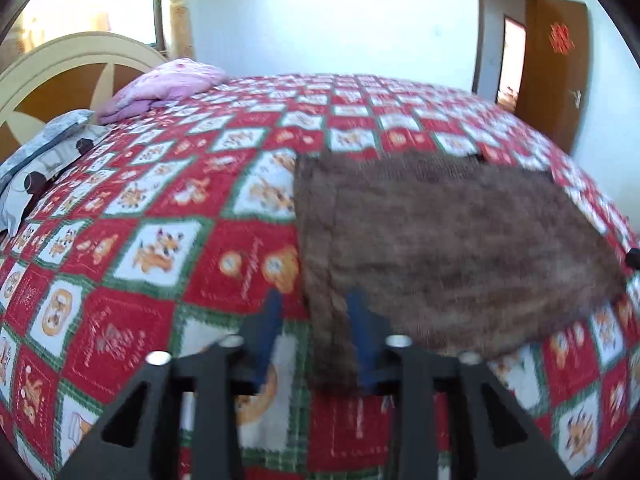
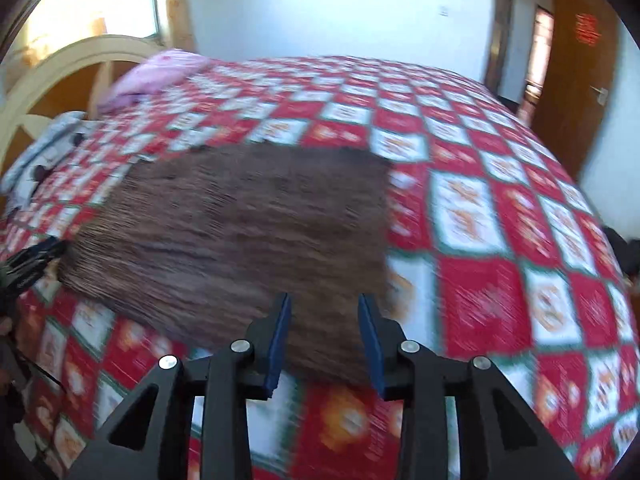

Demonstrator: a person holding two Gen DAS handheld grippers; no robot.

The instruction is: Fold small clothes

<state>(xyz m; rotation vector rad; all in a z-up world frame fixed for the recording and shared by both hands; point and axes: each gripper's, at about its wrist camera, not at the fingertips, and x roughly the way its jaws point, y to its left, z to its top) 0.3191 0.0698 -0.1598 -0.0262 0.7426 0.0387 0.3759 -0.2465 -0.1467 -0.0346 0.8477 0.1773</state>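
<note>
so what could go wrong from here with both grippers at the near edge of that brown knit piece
1. The left gripper is open around only the near-left corner of the brown knit garment, so it may close on a thin strip that slips out.
2. The right gripper is open over the near-right edge; closing low could pinch the patterned bedspread too.
3. Both views are motion-blurred, so placement may be off.
</note>
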